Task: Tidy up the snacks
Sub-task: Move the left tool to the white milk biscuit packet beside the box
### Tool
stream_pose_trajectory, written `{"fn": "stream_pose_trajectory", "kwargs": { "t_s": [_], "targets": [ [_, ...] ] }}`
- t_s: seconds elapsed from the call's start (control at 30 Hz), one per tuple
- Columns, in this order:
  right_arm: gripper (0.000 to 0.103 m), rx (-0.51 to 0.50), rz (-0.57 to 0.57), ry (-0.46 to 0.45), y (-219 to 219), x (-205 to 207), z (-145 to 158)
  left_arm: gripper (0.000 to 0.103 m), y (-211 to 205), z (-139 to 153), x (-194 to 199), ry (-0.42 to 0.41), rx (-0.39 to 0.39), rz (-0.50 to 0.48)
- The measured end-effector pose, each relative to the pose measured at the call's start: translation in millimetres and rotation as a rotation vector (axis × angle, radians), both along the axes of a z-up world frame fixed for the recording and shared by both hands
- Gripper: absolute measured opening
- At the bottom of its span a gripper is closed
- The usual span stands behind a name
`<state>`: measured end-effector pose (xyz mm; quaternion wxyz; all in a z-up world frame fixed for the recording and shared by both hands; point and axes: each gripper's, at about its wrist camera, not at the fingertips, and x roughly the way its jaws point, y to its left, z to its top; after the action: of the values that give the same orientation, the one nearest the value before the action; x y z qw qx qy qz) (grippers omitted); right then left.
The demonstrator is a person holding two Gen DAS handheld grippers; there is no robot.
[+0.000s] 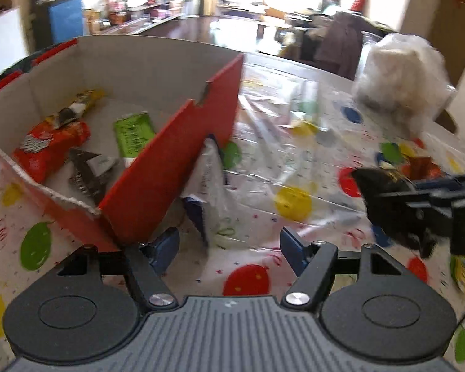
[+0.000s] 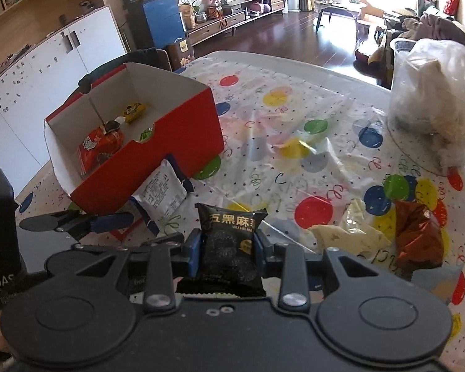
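Note:
A red cardboard box (image 1: 170, 142) (image 2: 183, 142) stands on the table and holds several snack packets: an orange one (image 1: 49, 145), a green one (image 1: 133, 133) and a yellow one (image 2: 135, 111). My left gripper (image 1: 229, 248) is open and empty, low by the box's near corner; it also shows in the right wrist view (image 2: 108, 220). A white and blue packet (image 2: 162, 192) (image 1: 207, 186) lies against the box in front of it. My right gripper (image 2: 228, 248) is shut on a black snack packet (image 2: 231, 241), held above the table; it shows at the right of the left wrist view (image 1: 387, 204).
The table has a balloon-print cloth (image 2: 294, 124) under clear plastic. A cream packet (image 2: 356, 232) and a brown foil packet (image 2: 418, 235) lie at the right. A large clear bag of white stuff (image 2: 434, 102) (image 1: 400, 80) stands at the far right.

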<state>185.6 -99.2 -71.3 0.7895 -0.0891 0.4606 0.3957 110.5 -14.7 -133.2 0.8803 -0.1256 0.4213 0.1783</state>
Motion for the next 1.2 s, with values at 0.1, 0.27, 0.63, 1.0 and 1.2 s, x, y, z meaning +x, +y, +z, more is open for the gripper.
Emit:
{"fn": "stream_pose_trajectory", "kwargs": {
  "t_s": [0.1,0.27,0.63,1.0,1.2],
  "targets": [
    [0.034,0.002,0.013,0.006,1.5,1.1,-1.6,0.07,-0.7,1.0,5.1,0.004,-0.012,0.04],
    [0.034,0.013,0.029,0.009,4.2,2.8,-1.0,0.066,4.8,-2.5,13.5,0.034,-0.057,0.091],
    [0.033,0.027,0.014,0.021,-2.2,5.0,-3.1,0.059,2.2,-3.5,23.3,0.04,-0.09,0.157],
    [0.033,0.043,-0.02,0.026,-17.1,9.9,-2.2,0.059,-4.3,0.0,31.6,0.022,-0.08,0.151],
    [0.034,0.048,-0.039,0.027,-26.0,12.3,-2.7,0.033,5.3,-5.8,55.0,0.078,-0.087,0.167]
  ]
}}
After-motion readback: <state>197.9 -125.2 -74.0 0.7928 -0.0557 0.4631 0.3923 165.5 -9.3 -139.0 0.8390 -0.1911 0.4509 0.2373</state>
